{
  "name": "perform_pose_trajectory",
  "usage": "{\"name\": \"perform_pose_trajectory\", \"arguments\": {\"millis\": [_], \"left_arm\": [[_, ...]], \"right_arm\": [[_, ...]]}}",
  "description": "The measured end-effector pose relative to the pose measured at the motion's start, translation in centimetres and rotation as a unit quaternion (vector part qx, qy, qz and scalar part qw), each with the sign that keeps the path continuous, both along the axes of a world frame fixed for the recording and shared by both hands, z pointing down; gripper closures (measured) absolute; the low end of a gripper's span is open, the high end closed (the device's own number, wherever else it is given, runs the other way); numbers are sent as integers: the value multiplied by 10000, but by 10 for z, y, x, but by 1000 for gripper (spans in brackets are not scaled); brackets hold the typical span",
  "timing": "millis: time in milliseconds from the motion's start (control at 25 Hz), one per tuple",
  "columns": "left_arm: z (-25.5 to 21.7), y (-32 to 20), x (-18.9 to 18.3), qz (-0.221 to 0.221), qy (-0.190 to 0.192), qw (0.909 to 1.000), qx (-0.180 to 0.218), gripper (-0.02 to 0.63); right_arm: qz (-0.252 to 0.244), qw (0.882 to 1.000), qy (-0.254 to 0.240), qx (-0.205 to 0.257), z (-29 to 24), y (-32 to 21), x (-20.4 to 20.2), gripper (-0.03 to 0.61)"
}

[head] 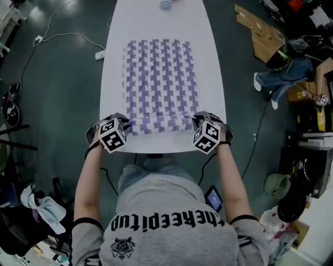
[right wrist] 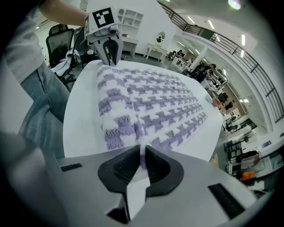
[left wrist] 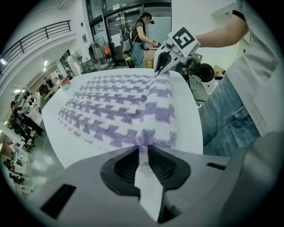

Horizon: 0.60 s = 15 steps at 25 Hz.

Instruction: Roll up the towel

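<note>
The left gripper (left wrist: 142, 148) has its jaws closed on the near left corner of the towel (head: 158, 78), with cloth pinched between the pads. The right gripper (right wrist: 142, 153) holds the near right corner in the same way. The towel lies flat along the white table (head: 213, 62). Its near edge appears turned over into a first fold between the two grippers.

Risks:
- Each grip takes only a thin margin of cloth, so a sharp pull can slip a corner free and let the fold drop open.
- Uneven travel of the two grippers is likely to skew the roll into a cone.
- A loose first turn probably gives a slack roll.

Clearance:
- The table's near edge lies just behind both grippers, close to the person's body.
- Narrow strips of bare table border the towel on each side.
- Ahead, the towel's length is unobstructed.
- A small object (head: 166, 5) sits at the table's far end, apart from the towel.
</note>
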<state>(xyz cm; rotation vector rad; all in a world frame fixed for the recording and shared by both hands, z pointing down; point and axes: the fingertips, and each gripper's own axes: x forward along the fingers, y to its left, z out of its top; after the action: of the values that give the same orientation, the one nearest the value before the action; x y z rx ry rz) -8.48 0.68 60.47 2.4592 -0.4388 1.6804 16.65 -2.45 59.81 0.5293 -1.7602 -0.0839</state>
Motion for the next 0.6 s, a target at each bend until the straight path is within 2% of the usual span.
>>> {"name": "perform_pose_trajectory", "arguments": {"millis": [160, 320, 480, 600], "left_arm": [[-2, 0, 3, 10, -37, 10000, 16, 548], [-17, -1, 1, -66, 195, 9996, 205, 532], [-51, 1, 3, -317, 543, 9948, 796, 508], [-72, 17, 14, -117, 511, 9907, 1253, 508]], "right_arm": [[-32, 10000, 35, 3, 2, -1, 0, 544], [220, 9989, -424, 39, -15, -3, 1, 540], [535, 9940, -910, 268, -42, 1, 16, 529], [575, 9917, -1034, 503, -63, 12, 32, 529]]}}
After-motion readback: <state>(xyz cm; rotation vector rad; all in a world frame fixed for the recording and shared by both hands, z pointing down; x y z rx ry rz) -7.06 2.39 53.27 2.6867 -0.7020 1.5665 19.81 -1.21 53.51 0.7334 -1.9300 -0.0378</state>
